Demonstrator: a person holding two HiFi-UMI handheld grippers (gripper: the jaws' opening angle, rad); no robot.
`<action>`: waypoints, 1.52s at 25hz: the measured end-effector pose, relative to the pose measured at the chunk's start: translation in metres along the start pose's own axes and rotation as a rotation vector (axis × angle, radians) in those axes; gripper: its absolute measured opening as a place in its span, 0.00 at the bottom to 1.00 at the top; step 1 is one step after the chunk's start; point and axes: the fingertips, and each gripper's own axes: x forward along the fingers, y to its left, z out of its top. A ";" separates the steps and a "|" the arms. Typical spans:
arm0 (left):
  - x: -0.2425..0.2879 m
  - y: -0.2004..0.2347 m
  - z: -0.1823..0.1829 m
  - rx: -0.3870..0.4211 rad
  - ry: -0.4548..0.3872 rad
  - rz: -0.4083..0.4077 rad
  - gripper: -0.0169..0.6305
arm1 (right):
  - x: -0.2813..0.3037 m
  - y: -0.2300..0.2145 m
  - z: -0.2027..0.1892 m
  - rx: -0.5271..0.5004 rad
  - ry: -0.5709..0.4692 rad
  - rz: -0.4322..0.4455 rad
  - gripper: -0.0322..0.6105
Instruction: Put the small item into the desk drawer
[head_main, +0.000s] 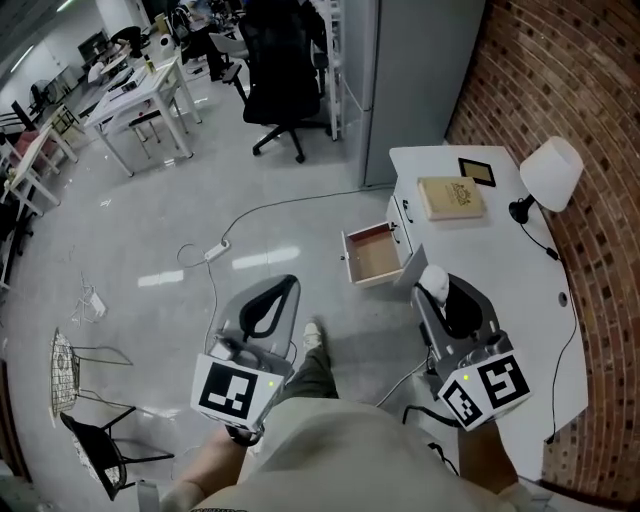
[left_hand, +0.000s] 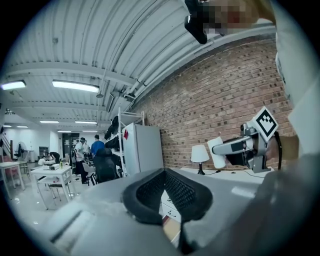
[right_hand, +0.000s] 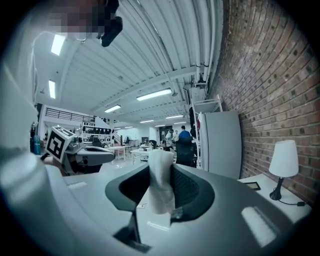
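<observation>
Starting at the left, the left tool (head_main: 288, 284) hangs over the floor with its jaws together and nothing between them; it plays no part in this step. A power strip (head_main: 216, 251) with its cord lies on the floor beyond it, clear of the work. The drawer (head_main: 375, 255) stands pulled out from the desk front, its box bare inside. Just right of it, the right tool (head_main: 435, 286) grips the small item (head_main: 433, 279), a white, soft-looking piece, near the edge of the tabletop (head_main: 520, 290) and not yet above the drawer.

Judgement: the step in hand is carriage to the drawer. The next move calls for shifting the right tool leftward over the box, lowering it, then releasing.

A book (head_main: 450, 197), a frame (head_main: 477, 171) and a lamp (head_main: 550, 172) sit farther back, none in the path. The drawer's near wall is the only likely obstruction.
</observation>
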 end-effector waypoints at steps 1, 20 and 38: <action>0.008 0.011 -0.001 -0.006 0.005 -0.001 0.03 | 0.014 -0.003 0.000 -0.002 0.011 0.001 0.25; 0.211 0.224 -0.034 0.004 0.115 -0.124 0.03 | 0.299 -0.085 -0.007 0.064 0.164 -0.102 0.25; 0.330 0.256 -0.104 -0.030 0.253 -0.131 0.03 | 0.399 -0.176 -0.121 0.199 0.397 -0.076 0.25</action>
